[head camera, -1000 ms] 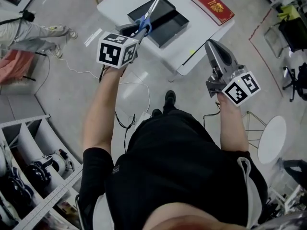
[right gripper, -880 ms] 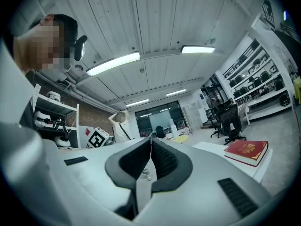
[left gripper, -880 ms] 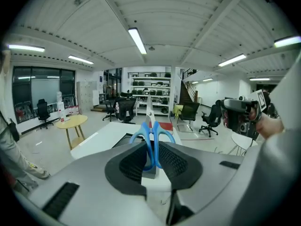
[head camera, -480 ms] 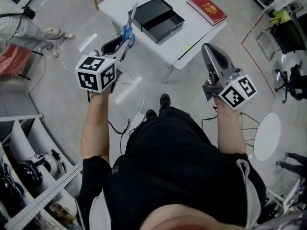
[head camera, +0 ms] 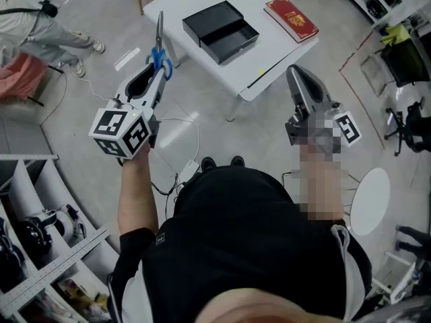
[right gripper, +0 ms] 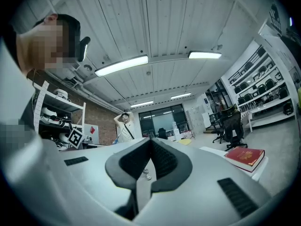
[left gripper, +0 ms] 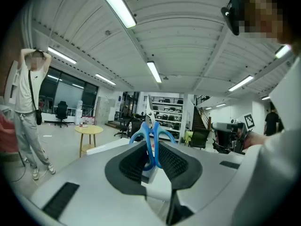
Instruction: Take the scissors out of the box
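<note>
My left gripper [head camera: 153, 81] is clamped on the blue handles of the scissors [head camera: 159, 44], out of the box [head camera: 222, 29], over the floor beside the table [head camera: 283, 52]; right gripper [head camera: 295, 74] closed, empty.

L gripper [head camera: 149, 81]: you swing it left off the table [head camera: 276, 49]; it's now over floor [head camera: 202, 99], well apart from the box [head camera: 220, 31].
scissors [head camera: 159, 46]: gone w/ it, no longer above the box; blades now point straight up-frame, not slanting right.
marker cube [head camera: 121, 132]: now lower-left in head view.
</note>
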Tool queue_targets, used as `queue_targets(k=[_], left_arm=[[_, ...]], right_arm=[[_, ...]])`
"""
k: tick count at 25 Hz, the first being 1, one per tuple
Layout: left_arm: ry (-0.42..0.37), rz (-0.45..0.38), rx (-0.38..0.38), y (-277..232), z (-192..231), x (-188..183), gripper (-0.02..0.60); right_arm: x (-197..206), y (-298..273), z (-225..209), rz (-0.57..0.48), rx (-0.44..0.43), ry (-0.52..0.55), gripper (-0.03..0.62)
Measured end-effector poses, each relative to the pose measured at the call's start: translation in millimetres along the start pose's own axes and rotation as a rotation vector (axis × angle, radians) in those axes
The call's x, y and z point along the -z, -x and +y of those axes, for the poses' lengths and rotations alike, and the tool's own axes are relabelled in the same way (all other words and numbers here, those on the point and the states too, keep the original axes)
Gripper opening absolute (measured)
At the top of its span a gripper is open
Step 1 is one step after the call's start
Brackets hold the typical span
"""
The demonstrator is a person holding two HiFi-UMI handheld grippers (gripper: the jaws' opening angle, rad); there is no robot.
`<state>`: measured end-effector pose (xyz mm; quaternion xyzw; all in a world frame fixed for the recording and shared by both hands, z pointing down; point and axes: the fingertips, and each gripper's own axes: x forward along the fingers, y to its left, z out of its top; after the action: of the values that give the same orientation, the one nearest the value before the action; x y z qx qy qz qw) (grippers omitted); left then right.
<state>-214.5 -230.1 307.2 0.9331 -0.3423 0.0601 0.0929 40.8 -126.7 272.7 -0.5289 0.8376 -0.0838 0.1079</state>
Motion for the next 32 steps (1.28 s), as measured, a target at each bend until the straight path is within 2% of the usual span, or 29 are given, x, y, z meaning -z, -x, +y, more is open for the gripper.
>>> queue_targets(k=[13,18,32], left_arm=[[0.001,-0.107,-0.120,12.4,-9.4,-9.4,0.089],[-0.001,-0.135,-0.131,7.7,-11.3,-11.4,0.089],[-0.011,-0.132,-0.129,-6.8,-10.5,-12.8,0.089]], right_arm=[[-12.1,23.3,-35.9,-0.018,0.012,0.015,0.028],[-8.5,24.2,-44.4,0.004,0.031,0.035,0.028],[-11.5,20.9,-56.3,0.005,0.045,0.057,0.028]])
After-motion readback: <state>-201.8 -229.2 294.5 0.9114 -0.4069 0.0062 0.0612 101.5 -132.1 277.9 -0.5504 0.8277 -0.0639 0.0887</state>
